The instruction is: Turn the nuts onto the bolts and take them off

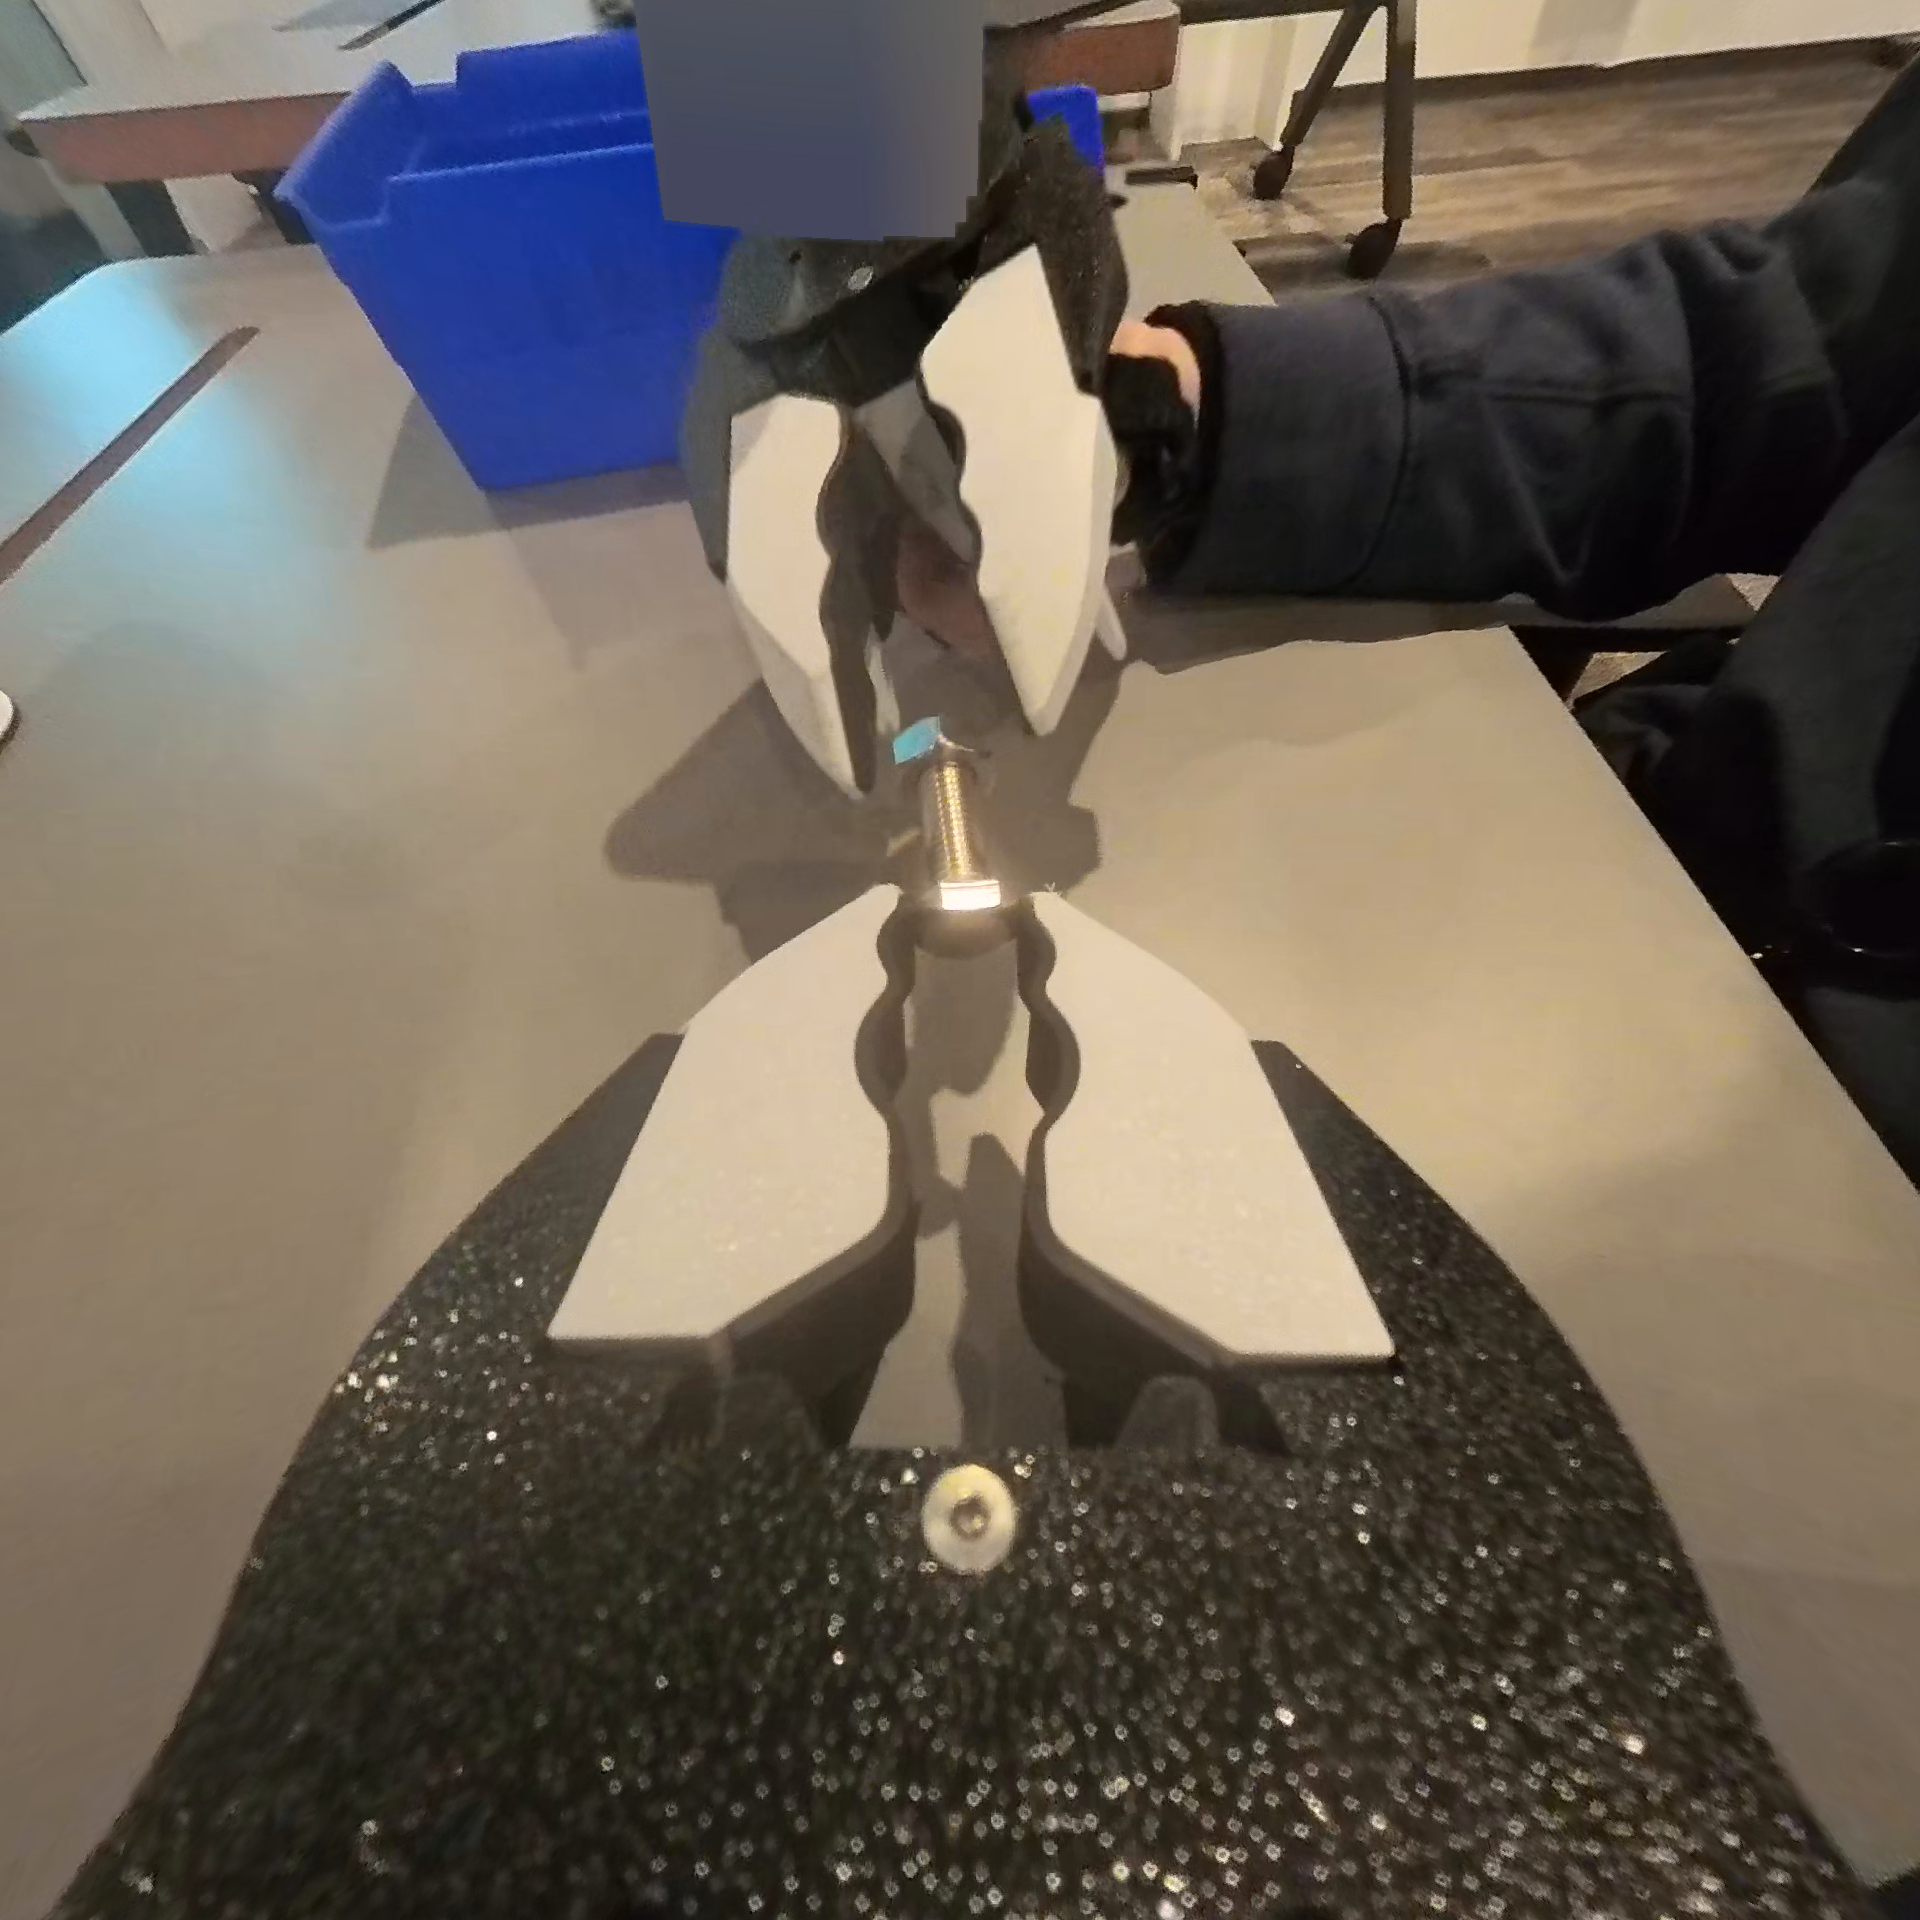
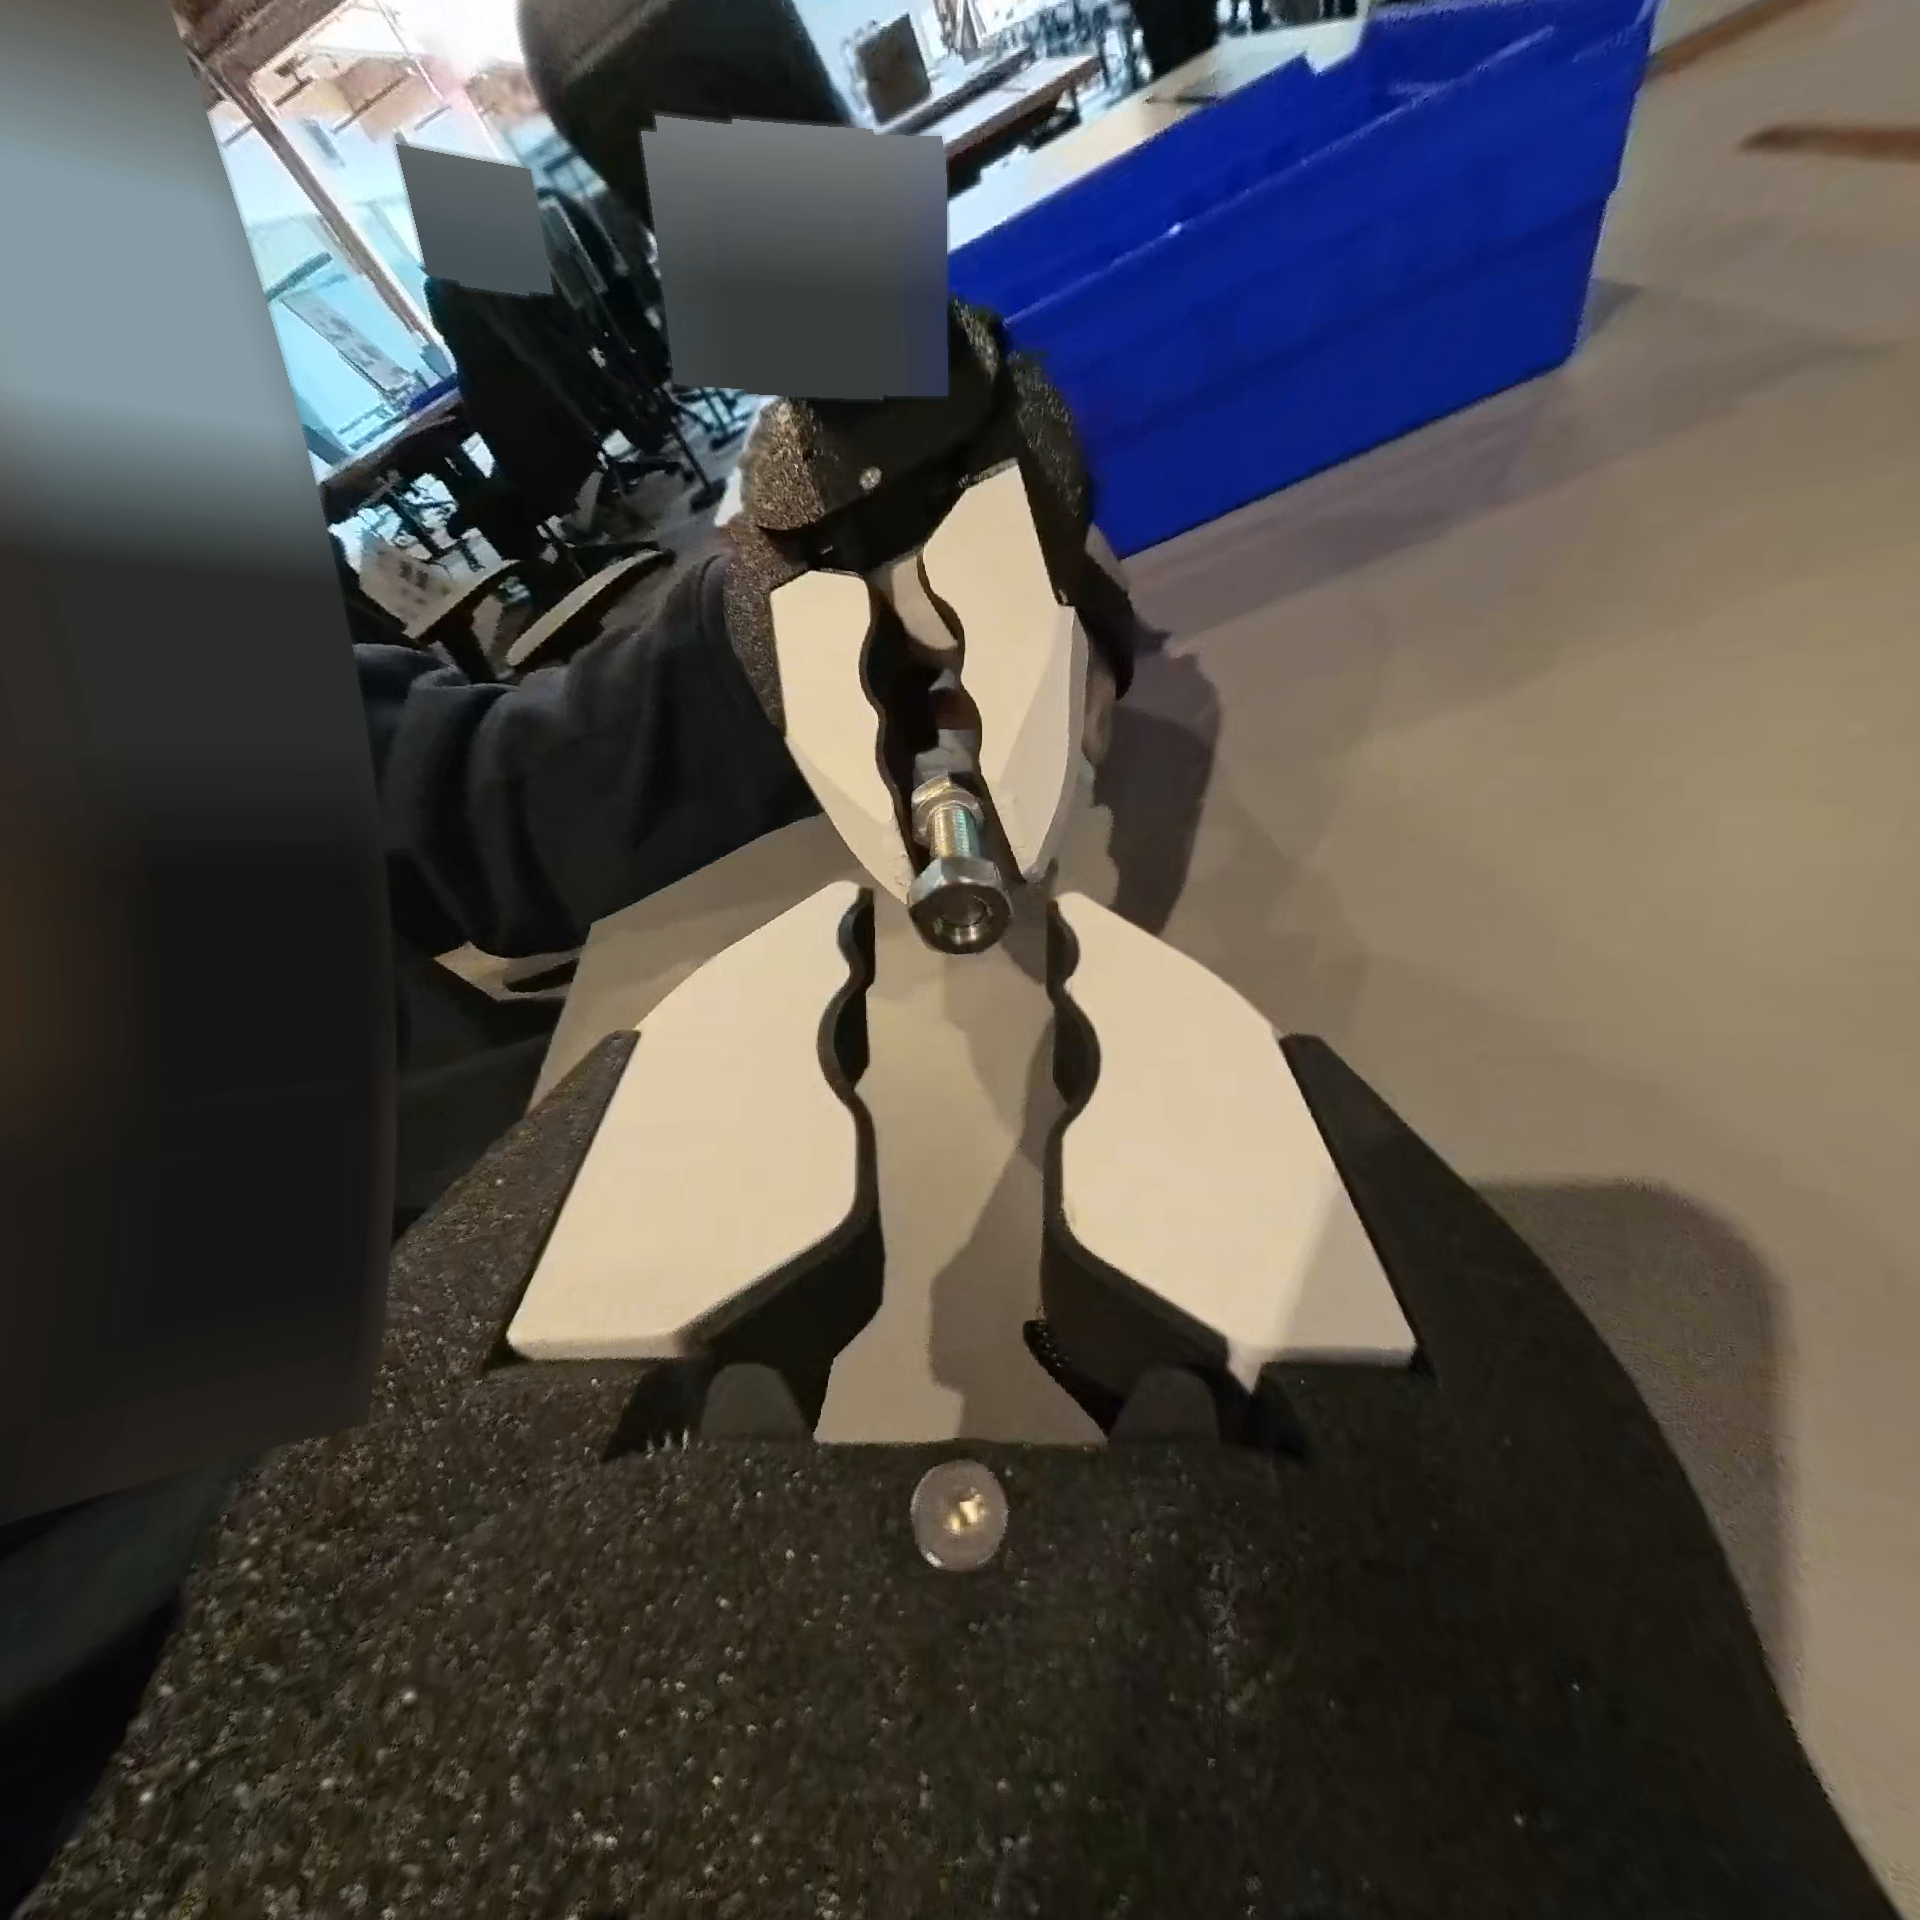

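A steel bolt [image 1: 948,831] is held level above the grey table [image 1: 312,831]. My left gripper [image 1: 961,909] is shut on the bolt's hex head [image 1: 956,896]. The threaded shaft points away from it toward my right gripper [image 1: 951,753]. A nut [image 2: 951,914] sits at the shaft's free end and carries a bit of blue tape [image 1: 916,743]. In the right wrist view my right gripper [image 2: 956,899] is open, its fingertips [image 2: 847,904] on either side of the nut with a gap to each. The left gripper [image 2: 961,868] shows opposite it, clamped on the bolt [image 2: 956,831].
A blue plastic bin [image 1: 520,312] stands on the table behind the grippers and also shows in the right wrist view [image 2: 1299,312]. A person's dark sleeve [image 1: 1455,436] reaches in from the right. The table edge [image 1: 1662,883] runs along the right. Office chairs [image 2: 540,582] stand beyond.
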Motion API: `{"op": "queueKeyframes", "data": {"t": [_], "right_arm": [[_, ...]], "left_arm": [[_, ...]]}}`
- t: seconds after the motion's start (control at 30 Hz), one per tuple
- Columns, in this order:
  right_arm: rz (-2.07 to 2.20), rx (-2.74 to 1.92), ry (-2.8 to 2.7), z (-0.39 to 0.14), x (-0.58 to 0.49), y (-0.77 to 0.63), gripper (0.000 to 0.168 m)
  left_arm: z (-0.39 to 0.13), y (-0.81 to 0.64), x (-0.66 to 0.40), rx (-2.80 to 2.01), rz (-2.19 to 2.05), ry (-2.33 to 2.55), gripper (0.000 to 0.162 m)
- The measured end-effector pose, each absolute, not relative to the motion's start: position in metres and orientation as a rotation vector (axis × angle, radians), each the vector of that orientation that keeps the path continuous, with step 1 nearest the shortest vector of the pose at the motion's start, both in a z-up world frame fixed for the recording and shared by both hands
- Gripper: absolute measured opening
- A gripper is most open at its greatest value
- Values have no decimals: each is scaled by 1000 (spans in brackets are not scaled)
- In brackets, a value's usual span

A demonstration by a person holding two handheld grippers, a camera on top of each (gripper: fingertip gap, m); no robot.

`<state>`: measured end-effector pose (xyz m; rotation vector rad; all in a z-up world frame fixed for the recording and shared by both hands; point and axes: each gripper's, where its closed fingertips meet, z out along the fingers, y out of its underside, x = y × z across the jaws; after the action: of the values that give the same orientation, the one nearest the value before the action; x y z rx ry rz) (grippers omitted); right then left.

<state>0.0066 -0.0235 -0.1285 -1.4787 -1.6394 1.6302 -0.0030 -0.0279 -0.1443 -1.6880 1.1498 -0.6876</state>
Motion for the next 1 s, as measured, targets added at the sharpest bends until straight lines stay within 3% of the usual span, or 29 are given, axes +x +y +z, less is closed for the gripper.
{"op": "queueKeyframes", "data": {"t": [0.3, 1.0], "right_arm": [[1611, -1458, -1674, -132, 5, -27, 19], [768, -632, -1793, -129, 2, -28, 19]], "left_arm": [[-145, -29, -1, -1693, -692, 1161, 18], [-140, -37, -1, -1731, -844, 1124, 18]]}}
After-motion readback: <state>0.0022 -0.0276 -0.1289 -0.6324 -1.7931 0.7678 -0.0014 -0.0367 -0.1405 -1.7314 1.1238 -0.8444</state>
